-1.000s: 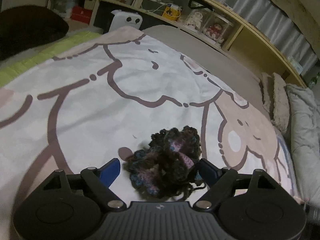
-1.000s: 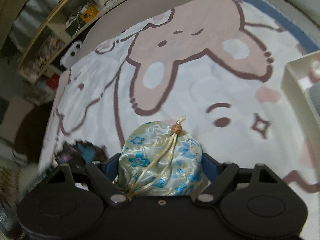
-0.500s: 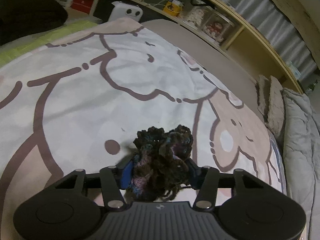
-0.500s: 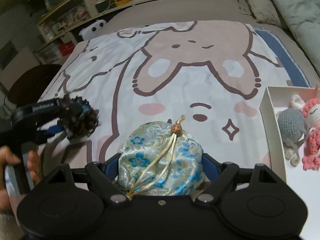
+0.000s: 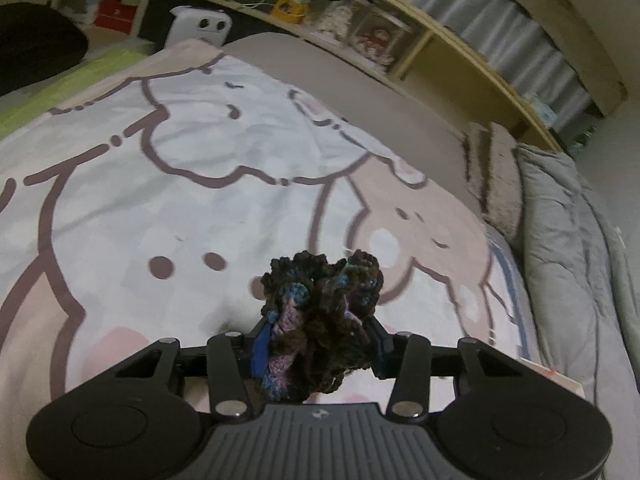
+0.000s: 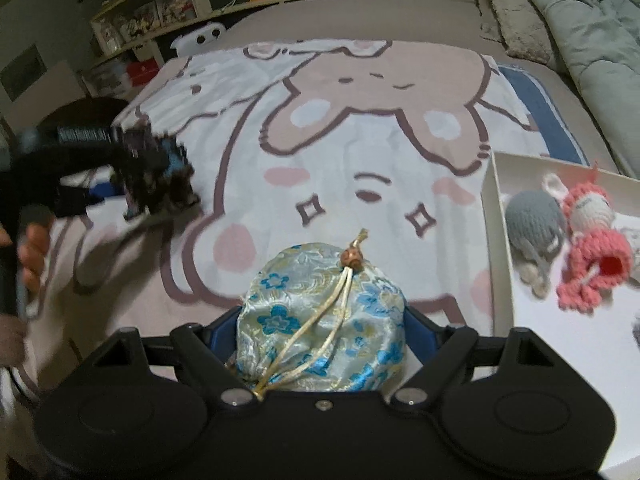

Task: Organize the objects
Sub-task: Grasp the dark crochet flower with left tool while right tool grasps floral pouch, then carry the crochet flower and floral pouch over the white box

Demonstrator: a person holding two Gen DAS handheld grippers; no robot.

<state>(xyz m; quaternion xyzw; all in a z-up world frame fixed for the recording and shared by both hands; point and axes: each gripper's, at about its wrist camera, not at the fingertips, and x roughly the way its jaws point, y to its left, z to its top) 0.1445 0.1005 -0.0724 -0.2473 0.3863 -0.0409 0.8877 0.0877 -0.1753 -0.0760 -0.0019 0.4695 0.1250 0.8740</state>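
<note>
Dark crocheted yarn, a ruffled scrunchie (image 5: 320,316) flecked with blue and pink, sits pinched in our left tool (image 5: 318,344), lifted clear of the cartoon blanket (image 5: 192,184) on the bed. Our right tool (image 6: 320,332) is clamped on a pale blue flowered pouch (image 6: 320,320) with a gold cord. At three o'clock from the pouch, a white box (image 6: 496,248) holds a grey knitted toy (image 6: 534,220) touching a pink one (image 6: 588,252).

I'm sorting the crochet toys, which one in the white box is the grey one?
The grey crochet toy lies nearest the white box's left wall; the pink crochet doll beside it, on its right, is pink and cream.
</note>
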